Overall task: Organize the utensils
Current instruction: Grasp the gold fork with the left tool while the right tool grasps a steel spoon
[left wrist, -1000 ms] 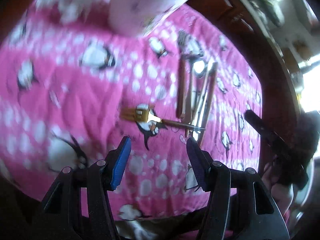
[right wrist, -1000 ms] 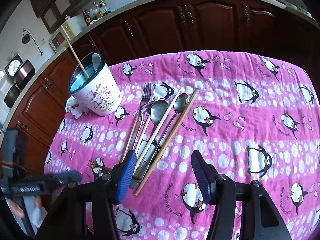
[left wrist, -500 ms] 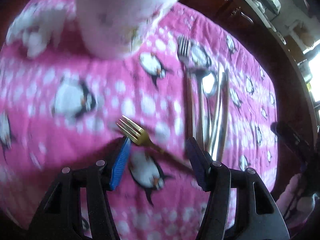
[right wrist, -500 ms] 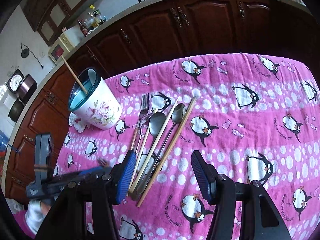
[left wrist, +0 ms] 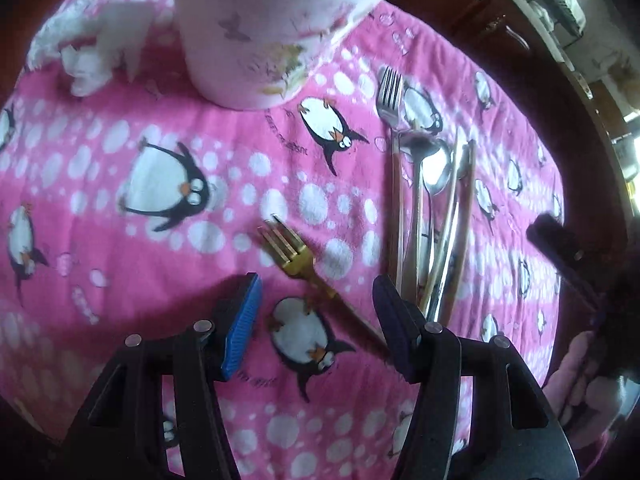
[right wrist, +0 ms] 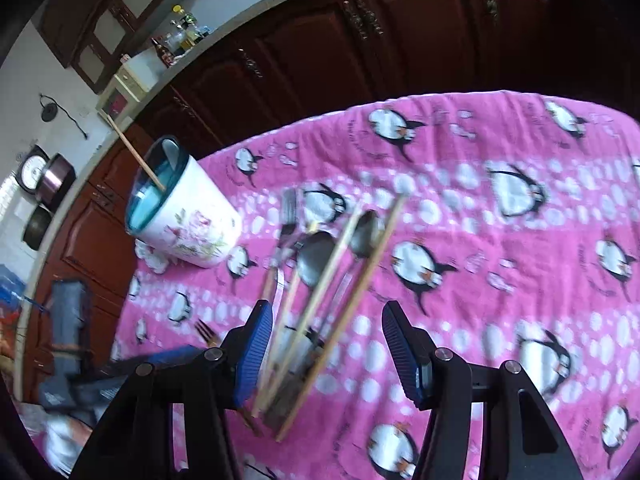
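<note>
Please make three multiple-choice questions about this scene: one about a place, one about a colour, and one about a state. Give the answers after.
1. Where does the gold fork lie?
A. in the cup
B. on the cloth, between the left gripper's fingers
C. on the counter

2. What colour is the cup's rim?
A. teal
B. red
C. yellow

3. How is the left gripper?
A. shut on a spoon
B. shut on the cup
C. open, holding nothing

Answers: B, the fork lies flat on the cloth between the fingers; A, the rim is teal; C, the pads stand apart and touch nothing.
</note>
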Available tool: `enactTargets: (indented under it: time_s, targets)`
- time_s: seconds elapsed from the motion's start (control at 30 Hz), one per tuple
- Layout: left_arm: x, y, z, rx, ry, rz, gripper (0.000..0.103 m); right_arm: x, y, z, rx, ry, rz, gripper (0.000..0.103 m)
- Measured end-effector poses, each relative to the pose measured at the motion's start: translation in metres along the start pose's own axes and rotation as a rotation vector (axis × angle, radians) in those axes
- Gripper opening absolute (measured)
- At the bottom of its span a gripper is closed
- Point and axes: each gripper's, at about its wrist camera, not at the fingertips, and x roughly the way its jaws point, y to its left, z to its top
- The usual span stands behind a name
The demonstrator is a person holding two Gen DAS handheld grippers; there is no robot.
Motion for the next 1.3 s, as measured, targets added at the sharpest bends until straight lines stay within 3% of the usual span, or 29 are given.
enactTargets:
  time_s: [0.07,0.2,0.33,0.43,0.57,0.77,0.87,1.0,1.2,1.23,1.27,1.3]
  targets:
    - [0.002,-0.005,0.002,-0.001,-0.028,0.023,0.055,0.005,0.006,0.010,-0.019,0.004,0.004,0.049]
    - [0.009,-0.013,0.005,0.025,-0.014,0.031,0.017,0.005,0.014,0.021,-0.061,-0.013,-0.011,0.048]
    - [0.007,-0.012,0.006,0.058,-0.022,-0.020,0.002,0.015,0.011,0.025,-0.063,0.011,-0.002,0.037]
    - [-0.008,-0.003,0.012,0.046,-0.062,-0.043,0.000,0.031,0.015,0.026,-0.072,0.051,0.026,0.025]
    - [-0.027,0.003,0.016,0.070,-0.110,-0.050,0.000,0.051,0.024,0.026,-0.058,0.082,0.093,0.022]
    - [-0.021,0.015,0.010,-0.004,-0.047,-0.075,0.002,0.089,0.010,0.036,0.064,0.125,0.065,0.022]
    - [-0.013,0.021,0.007,-0.049,-0.018,-0.096,0.029,0.100,0.001,0.043,0.107,0.132,0.073,0.022]
    - [-0.004,0.017,0.012,-0.068,-0.022,-0.100,0.036,0.111,-0.008,0.052,0.169,0.141,0.127,0.022]
    - [0.008,0.000,0.023,0.004,-0.026,-0.084,0.033,0.117,-0.010,0.057,0.177,0.138,0.174,0.019]
    - [0.011,-0.002,0.024,0.020,-0.022,-0.083,0.016,0.117,-0.009,0.057,0.168,0.136,0.173,0.011]
    - [0.014,-0.005,0.025,0.037,-0.011,-0.075,0.005,0.117,-0.009,0.056,0.166,0.133,0.177,0.011]
    - [0.016,-0.006,0.025,0.043,-0.001,-0.082,0.003,0.116,-0.010,0.056,0.169,0.129,0.184,0.011]
